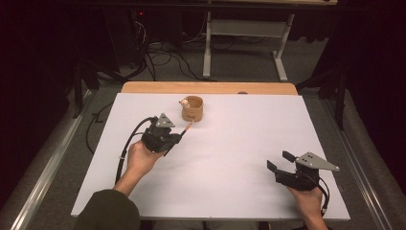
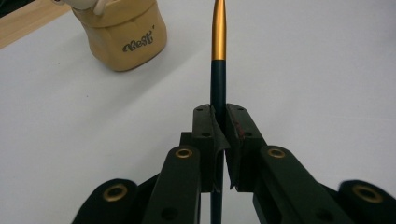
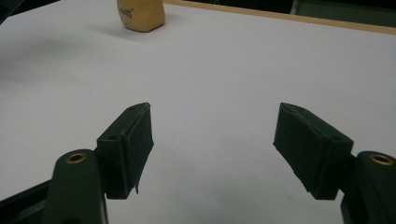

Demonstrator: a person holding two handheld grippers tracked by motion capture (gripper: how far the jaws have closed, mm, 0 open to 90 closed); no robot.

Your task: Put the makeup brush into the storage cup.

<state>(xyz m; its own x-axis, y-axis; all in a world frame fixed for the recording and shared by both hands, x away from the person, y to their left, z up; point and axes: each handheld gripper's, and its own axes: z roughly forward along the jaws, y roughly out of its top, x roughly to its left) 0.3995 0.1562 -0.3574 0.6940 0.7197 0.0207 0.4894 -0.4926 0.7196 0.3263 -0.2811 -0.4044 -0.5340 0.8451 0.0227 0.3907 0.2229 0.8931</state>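
Left gripper had its jaws clamped on a dark pen with a gold tip, aimed toward the tan cup near the bench far edge. Right gripper sat idle, jaws wide apart, nothing between them. Risks: pen gripped low, could pivot or slip; tip could strike the rim and tip the cup. Cup interior and the pale figure on its rim were hard to read; pen's lower end was hidden.

Pen in left hand-held gripper
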